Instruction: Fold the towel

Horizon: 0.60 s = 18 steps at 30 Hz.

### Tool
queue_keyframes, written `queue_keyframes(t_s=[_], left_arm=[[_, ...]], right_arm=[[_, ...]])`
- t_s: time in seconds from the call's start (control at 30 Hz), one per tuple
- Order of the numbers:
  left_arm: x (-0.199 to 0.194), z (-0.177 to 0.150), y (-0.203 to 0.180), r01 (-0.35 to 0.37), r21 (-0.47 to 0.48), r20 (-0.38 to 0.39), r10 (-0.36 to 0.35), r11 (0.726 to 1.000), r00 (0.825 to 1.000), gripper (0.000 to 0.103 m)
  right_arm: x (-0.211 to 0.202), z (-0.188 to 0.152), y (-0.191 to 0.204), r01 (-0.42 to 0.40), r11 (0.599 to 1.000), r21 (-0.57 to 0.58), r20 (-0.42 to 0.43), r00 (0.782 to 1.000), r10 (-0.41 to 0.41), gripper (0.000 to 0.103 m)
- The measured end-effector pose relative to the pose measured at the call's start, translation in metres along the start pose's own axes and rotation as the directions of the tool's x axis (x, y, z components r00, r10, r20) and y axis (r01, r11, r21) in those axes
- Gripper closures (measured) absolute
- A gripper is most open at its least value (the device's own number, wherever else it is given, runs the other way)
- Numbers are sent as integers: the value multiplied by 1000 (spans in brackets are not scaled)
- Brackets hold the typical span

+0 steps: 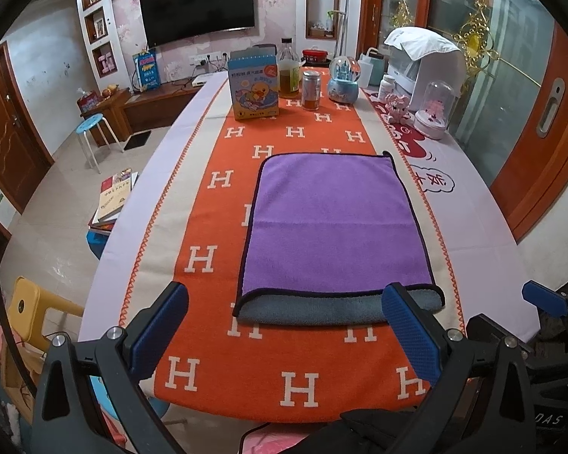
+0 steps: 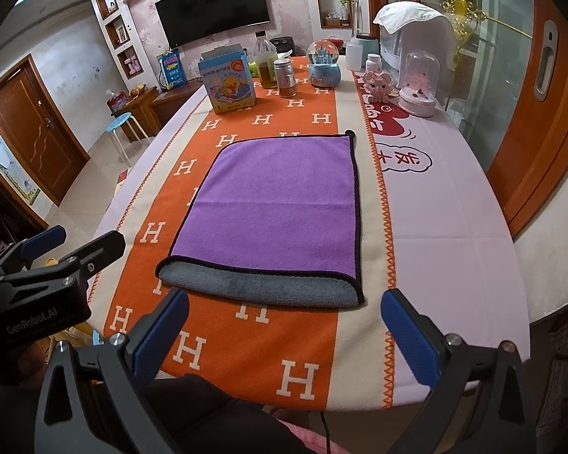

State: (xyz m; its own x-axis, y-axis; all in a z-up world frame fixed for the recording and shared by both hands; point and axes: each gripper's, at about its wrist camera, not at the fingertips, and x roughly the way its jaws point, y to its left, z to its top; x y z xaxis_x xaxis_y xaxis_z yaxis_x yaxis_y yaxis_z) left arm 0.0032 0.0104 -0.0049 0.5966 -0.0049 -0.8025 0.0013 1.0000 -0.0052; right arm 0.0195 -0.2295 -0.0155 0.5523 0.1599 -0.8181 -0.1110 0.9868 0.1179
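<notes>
A purple towel [image 1: 337,223] with a black hem lies flat on the orange table runner [image 1: 216,340], folded once, its grey underside [image 1: 314,310] showing along the near edge. It also shows in the right wrist view [image 2: 276,208]. My left gripper [image 1: 284,325] is open and empty, held just before the towel's near edge. My right gripper [image 2: 284,329] is open and empty, also near that edge, to the right of the left one. The right gripper shows at the right edge of the left wrist view [image 1: 526,314], the left gripper at the left of the right wrist view [image 2: 75,240].
At the table's far end stand a blue duck box [image 1: 254,87], an oil bottle [image 1: 288,70], a spice jar [image 1: 310,90], a snow globe [image 1: 342,79] and a glass dome [image 1: 435,109]. A blue stool [image 1: 91,125] and books [image 1: 113,196] are left of the table.
</notes>
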Motion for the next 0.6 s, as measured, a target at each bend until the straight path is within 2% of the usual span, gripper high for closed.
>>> queue_keyframes(t_s=[0.27, 0.6], left_arm=[[13, -1, -4, 9, -4, -57, -9, 1000, 998, 1], [35, -7, 2, 53, -27, -135, -56, 998, 989, 1]], right_arm=[[6, 0, 0, -3, 1000, -14, -1, 1000, 3, 1], [26, -6, 0, 16, 999, -42, -29, 999, -18, 1]])
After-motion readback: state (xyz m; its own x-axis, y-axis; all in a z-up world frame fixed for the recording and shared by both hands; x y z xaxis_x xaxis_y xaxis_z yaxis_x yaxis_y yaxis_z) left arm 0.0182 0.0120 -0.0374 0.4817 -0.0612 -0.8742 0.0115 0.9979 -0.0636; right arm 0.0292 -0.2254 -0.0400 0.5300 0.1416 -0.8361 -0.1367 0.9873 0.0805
